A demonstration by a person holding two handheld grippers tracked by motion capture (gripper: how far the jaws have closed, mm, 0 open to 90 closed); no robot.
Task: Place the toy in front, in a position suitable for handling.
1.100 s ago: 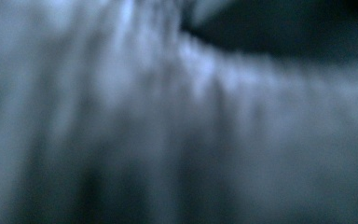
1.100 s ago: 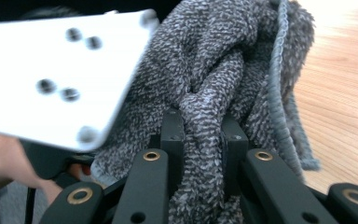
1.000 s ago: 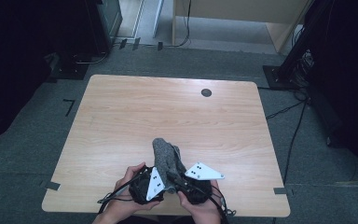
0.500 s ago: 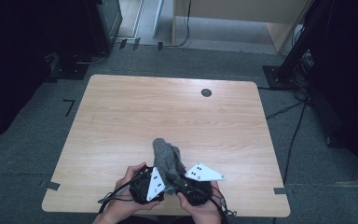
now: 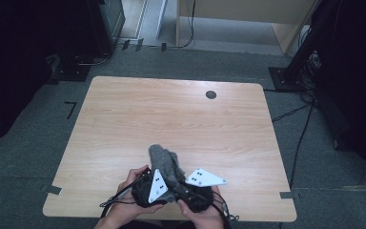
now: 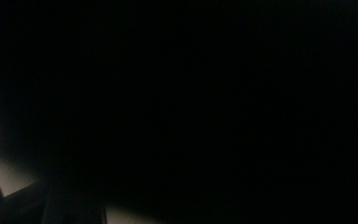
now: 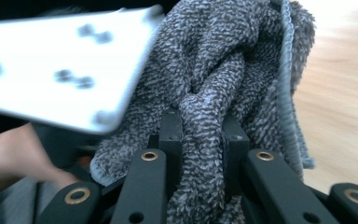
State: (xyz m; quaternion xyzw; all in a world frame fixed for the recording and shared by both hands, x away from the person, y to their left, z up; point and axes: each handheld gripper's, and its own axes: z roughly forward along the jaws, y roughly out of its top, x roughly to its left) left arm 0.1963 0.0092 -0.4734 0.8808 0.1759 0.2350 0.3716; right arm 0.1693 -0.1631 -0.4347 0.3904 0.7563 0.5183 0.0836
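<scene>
Cloth: a grey terry cloth sat bunched up at the near edge of the table, well on the near side of the round dark grommet, rising in a lumpy heap between the two grippers.

Right gripper: the right gripper had its two black jaws pinching a thick fold of the cloth, pads pressing in from both sides (fabric bulged out above and below the grip). In the high view it was just right of the cloth, its grey three-cornered plate pointing away from it.

Left gripper: the left gripper was just left of the cloth, touching it, with its own pale plate tilted up on edge. Its own camera was almost fully dark, so couldn't see the jaws directly; they were closed down tight, and whether any cloth was caught in them I couldn't tell.

Hands: both hands wrapped the gripper bodies, close together right behind the cloth.

Cables: black cables trailed off from the grippers, toward the table's near-left edge.

Floor: grey carpet around the table, dark stands beyond the grommet side.
</scene>
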